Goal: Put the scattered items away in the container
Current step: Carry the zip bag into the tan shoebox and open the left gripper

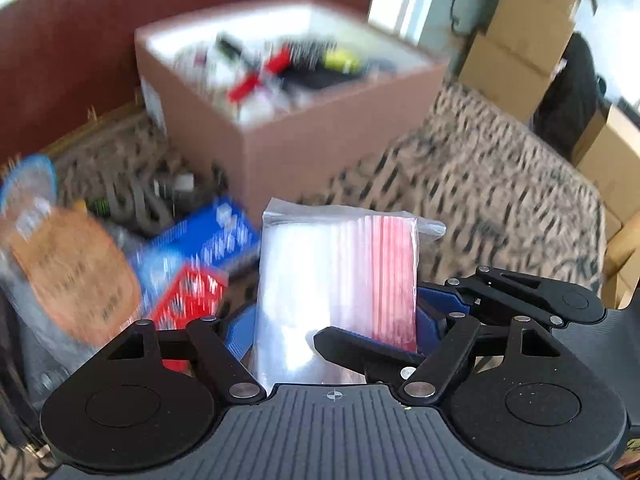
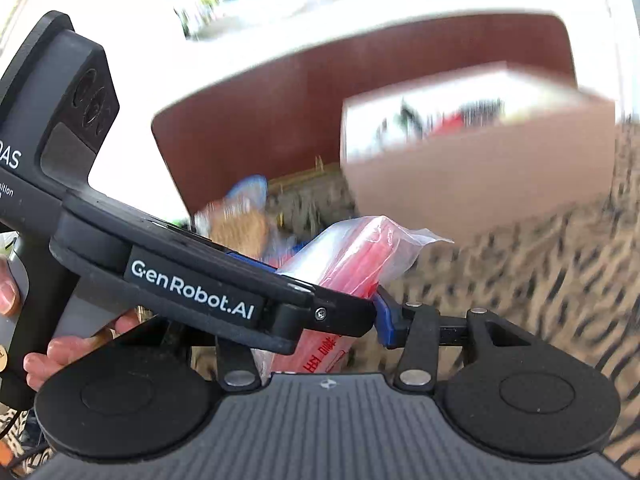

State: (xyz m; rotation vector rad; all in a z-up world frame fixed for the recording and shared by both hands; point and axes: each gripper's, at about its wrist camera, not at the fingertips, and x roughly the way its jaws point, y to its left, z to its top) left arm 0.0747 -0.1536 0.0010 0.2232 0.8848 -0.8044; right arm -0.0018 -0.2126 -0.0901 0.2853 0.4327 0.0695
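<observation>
A clear plastic bag pack with red strips stands between the blue pads of my left gripper, held above a patterned bed cover. My right gripper is at the same pack, its blue right finger against it; its left side is hidden behind the left gripper's body. The cardboard box stands behind, open-topped and holding several mixed items. It also shows in the right wrist view.
Scattered items lie left of the box: an orange-and-blue packet, a blue box, a red packet, coiled cable. A dark red headboard is behind. Stacked cartons stand at the right.
</observation>
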